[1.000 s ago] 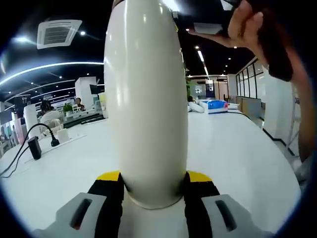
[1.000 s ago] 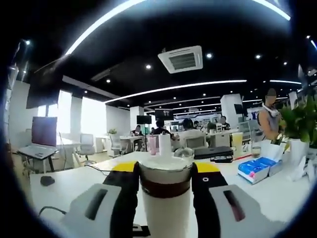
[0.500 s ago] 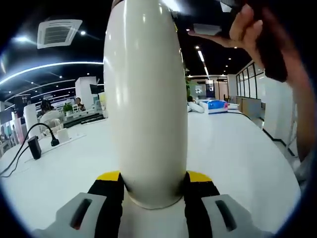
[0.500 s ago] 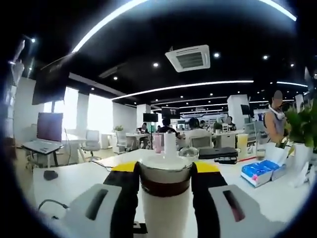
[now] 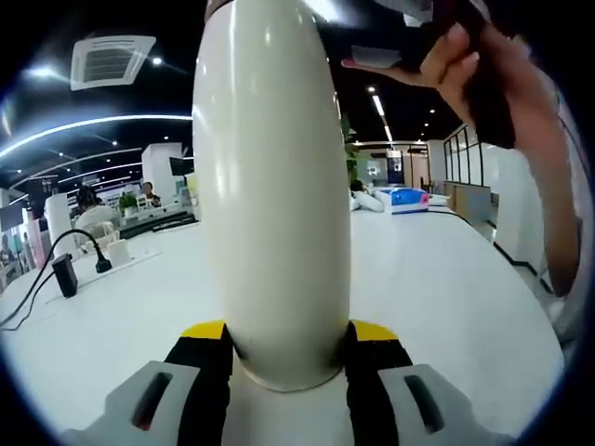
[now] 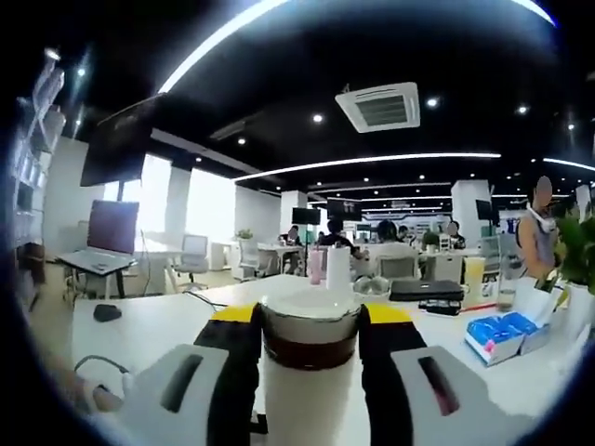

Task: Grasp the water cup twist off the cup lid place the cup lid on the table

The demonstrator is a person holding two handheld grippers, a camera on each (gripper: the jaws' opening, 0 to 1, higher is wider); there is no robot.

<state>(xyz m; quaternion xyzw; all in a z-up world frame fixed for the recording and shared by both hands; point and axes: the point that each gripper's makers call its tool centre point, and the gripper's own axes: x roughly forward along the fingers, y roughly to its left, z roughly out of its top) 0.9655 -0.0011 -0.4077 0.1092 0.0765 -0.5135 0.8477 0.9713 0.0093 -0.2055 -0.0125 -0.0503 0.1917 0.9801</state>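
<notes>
A tall white water cup stands upright between the yellow-tipped jaws of my left gripper, which is shut on its lower body. At the upper right, a hand holds the dark right gripper up by the cup's top. In the right gripper view, the white cup lid sits above a brown band. My right gripper is shut on the lid, with one jaw on each side.
A white table carries a black plug with a cable at the left. A blue box, a laptop, a mouse and a plant show in the right gripper view, with people seated behind.
The right gripper view has swung, so the room slides rightward while the lid stays between its jaws. The hand above the cup has turned a little. The left gripper holds still.
</notes>
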